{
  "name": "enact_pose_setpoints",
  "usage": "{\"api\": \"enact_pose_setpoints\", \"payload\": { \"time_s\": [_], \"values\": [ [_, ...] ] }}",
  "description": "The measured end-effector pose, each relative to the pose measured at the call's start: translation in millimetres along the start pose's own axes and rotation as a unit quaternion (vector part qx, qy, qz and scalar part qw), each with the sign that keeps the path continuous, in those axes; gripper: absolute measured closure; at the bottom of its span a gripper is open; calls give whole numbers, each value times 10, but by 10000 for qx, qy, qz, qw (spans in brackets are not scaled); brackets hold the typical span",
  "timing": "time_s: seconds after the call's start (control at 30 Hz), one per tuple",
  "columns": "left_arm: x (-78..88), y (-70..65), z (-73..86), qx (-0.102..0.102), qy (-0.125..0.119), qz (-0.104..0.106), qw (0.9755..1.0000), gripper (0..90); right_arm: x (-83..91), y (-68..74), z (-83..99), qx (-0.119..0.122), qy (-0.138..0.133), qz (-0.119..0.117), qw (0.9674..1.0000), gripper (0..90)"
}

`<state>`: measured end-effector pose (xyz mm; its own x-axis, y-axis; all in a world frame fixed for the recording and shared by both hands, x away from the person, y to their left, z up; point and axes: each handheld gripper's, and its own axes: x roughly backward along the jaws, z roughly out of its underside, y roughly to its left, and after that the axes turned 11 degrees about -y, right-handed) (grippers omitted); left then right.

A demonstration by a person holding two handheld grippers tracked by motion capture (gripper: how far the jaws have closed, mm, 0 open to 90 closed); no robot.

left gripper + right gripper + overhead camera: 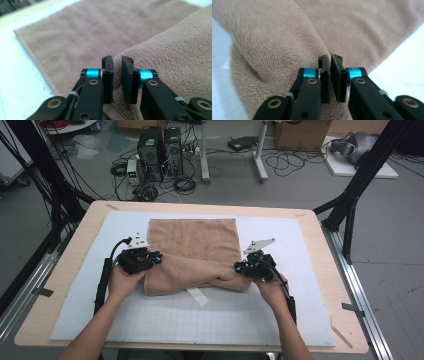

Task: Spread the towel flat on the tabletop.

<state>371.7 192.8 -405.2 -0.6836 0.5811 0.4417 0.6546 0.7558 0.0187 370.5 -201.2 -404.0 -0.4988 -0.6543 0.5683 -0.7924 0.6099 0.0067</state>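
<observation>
Seen from the high view: wooden table (320, 250) under a pale gridded mat (210, 320), with a tan towel (195, 245) across the mat's middle, its near edge lifted and rolled back over the flat far part. Left gripper (159, 258) at the roll's left end, right gripper (237, 268) at its right end, a white label (196, 295) poking out beneath. Along the left gripper (117, 75) view: jaws a little apart, a fold of towel (175, 57) rising into the gap, contact with the pads hard to judge. Along the right gripper (330, 75) view: jaws nearly together on a thin towel (274, 50) edge. Lower jaws cut off.
</observation>
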Motion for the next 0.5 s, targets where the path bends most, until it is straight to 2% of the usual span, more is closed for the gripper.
{"api": "enact_pose_setpoints", "payload": {
  "time_s": [0.1,0.2,0.27,0.4,0.47,0.5],
  "values": [
    [102,23,-20,127,-103,93,9998,660,44,-8,-7,-94,-144,-8,9999,717],
    [285,14,-62,21,-277,119,9995,599,198,54,-55,-24,-422,-45,9991,684],
    [404,-1,-65,43,-347,222,9991,562,301,122,-83,69,-537,-153,9984,668],
    [568,-104,-26,-188,-240,331,9990,524,438,313,-90,321,-732,-318,9963,651],
    [661,-189,20,-359,-365,370,9980,514,473,415,-69,426,-790,-399,9952,651],
    [695,-230,54,-368,-430,414,9975,514,482,471,-52,469,-802,-446,9947,650]
  ]
}}
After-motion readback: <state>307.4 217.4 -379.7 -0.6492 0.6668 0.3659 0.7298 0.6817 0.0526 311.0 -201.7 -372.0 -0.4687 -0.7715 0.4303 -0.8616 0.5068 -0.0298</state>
